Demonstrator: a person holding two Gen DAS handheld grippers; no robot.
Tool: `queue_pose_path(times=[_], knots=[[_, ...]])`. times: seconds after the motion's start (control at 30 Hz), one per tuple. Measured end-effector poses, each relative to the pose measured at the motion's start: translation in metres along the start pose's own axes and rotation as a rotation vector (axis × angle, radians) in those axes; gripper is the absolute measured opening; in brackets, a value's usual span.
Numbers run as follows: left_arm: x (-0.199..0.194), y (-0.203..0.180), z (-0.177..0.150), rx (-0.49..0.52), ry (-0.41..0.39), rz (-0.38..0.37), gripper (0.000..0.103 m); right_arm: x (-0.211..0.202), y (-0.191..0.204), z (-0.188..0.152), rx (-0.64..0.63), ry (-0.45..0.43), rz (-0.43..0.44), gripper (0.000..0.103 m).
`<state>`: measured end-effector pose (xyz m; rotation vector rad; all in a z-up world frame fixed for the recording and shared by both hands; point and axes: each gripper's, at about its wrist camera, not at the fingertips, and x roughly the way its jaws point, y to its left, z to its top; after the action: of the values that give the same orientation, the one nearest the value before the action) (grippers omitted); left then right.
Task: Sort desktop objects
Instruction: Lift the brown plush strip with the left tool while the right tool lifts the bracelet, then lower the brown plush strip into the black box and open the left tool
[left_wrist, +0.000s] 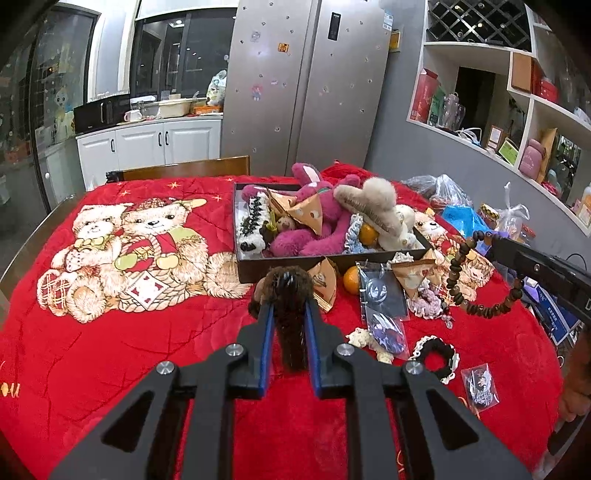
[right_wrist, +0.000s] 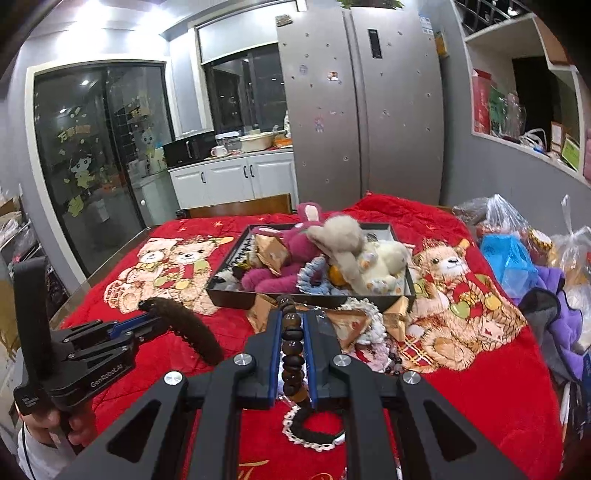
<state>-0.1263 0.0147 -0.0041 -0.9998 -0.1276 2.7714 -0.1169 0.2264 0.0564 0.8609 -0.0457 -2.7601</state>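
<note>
My left gripper (left_wrist: 289, 312) is shut on a brown furry hair clip (left_wrist: 291, 314), held above the red blanket just in front of the black tray (left_wrist: 280, 266). It also shows in the right wrist view (right_wrist: 147, 314) with the clip (right_wrist: 192, 328). My right gripper (right_wrist: 291, 321) is shut on a string of dark wooden beads (right_wrist: 293, 347), which hangs from it in the left wrist view (left_wrist: 456, 269). The tray (right_wrist: 236, 295) holds a magenta plush (left_wrist: 317, 218), a grey furry clip (left_wrist: 373, 206), a cream plush and other soft items.
On the blanket lie folded paper triangles (left_wrist: 327, 280), an orange (left_wrist: 351, 279), packaged trinkets (left_wrist: 382, 295), a black-and-white scrunchie (left_wrist: 437, 356), and a small bag (left_wrist: 480, 386). Plastic bags (right_wrist: 513, 258) and purple cloth (right_wrist: 561, 321) crowd the right edge. A chair back (left_wrist: 184, 170) stands behind.
</note>
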Motion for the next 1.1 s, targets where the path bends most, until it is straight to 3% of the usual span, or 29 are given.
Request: queue_pose_path(times=[0.5,0.83,1.1], knots=[[-0.021,-0.012,0.029,0.026,-0.044,0.007,0.016,-0.001,0.017,0.019,-0.037,-0.003,0.025,0.012],[-0.005,-0.029,0.046,0.055,-0.023,-0.015,0.016,0.016,0.021,0.03,-0.051,0.011,-0.019,0.012],[0.01,-0.034,0.082,0.063,-0.031,-0.004,0.016,0.029,0.029,0.053,-0.107,0.017,-0.025,0.012]])
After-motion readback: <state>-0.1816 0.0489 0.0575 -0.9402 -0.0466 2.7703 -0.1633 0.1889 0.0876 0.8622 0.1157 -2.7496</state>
